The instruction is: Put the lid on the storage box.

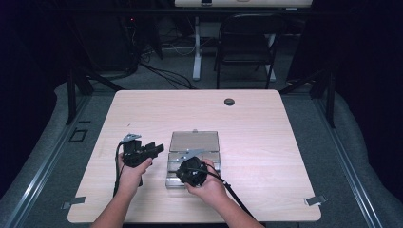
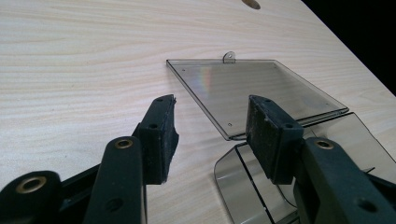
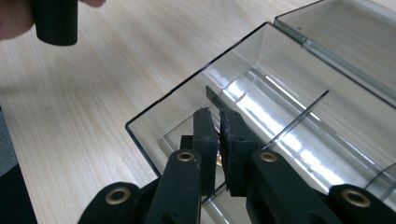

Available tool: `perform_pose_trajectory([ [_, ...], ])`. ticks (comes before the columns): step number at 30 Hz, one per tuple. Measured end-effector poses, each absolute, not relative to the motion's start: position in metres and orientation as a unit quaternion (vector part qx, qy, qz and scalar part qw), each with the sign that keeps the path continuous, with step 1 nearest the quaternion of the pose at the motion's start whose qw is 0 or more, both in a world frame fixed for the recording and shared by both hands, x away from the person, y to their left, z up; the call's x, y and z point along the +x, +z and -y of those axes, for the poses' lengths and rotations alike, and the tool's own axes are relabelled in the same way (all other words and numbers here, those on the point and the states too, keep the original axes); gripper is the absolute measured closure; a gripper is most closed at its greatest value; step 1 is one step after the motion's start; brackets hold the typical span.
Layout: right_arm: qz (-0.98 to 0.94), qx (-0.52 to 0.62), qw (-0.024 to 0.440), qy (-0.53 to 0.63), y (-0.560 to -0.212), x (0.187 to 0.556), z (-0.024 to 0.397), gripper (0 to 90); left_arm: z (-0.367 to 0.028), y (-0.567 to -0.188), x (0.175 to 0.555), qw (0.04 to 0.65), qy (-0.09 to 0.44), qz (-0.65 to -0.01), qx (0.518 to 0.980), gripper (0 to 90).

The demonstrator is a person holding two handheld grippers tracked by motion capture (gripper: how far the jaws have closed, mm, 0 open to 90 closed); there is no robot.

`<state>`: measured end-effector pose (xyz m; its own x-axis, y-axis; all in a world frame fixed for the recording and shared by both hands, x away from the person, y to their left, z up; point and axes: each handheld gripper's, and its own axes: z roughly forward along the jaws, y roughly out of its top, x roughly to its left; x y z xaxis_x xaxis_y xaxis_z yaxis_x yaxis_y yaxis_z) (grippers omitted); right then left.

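A clear plastic box (image 1: 169, 182) lies on the wooden table (image 1: 266, 142) with its lid (image 1: 195, 141) folded flat open behind it. My right gripper (image 1: 192, 173) points down into the near left corner of the box (image 3: 196, 74). In the right gripper view its jaws (image 3: 217, 114) are shut on a thin dark strip (image 3: 211, 95) that sticks out past the tips. A thin divider (image 3: 299, 119) crosses the box. My left gripper (image 1: 158, 149) hovers left of the box, open, with nothing between its jaws (image 2: 212, 116). It faces the lid (image 2: 252, 88) and the box's corner (image 2: 247, 186).
A round cable hole (image 1: 229, 101) sits near the table's far edge. Small metal brackets (image 1: 316, 200) mark the front corners. A folding chair (image 1: 247, 42) and a desk leg (image 1: 196, 47) stand behind the table. The left hand's black handle (image 3: 56, 21) shows in the right gripper view.
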<state>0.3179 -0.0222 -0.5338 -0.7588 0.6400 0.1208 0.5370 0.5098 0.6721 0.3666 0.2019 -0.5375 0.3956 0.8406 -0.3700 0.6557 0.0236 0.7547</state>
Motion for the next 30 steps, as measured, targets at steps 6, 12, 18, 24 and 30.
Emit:
perform_pose_trajectory([
  [6,-0.868,0.34,0.068,0.355,-0.54,0.318,0.02,85.7,-0.201,-0.538,0.367,0.468,0.099,-0.542,0.692,52.0],
  [12,-0.874,0.334,0.065,0.347,-0.544,0.319,0.017,85.7,-0.202,-0.538,0.367,0.468,0.099,-0.541,0.691,52.0],
  [18,-0.874,0.335,0.063,0.346,-0.546,0.319,0.015,85.7,-0.202,-0.538,0.367,0.468,0.099,-0.541,0.691,52.0],
  [24,-0.874,0.336,0.062,0.347,-0.547,0.319,0.015,85.7,-0.201,-0.538,0.367,0.467,0.099,-0.541,0.692,52.0],
  [30,-0.875,0.333,0.062,0.346,-0.547,0.319,0.015,85.6,-0.201,-0.538,0.367,0.467,0.099,-0.542,0.692,52.0],
])
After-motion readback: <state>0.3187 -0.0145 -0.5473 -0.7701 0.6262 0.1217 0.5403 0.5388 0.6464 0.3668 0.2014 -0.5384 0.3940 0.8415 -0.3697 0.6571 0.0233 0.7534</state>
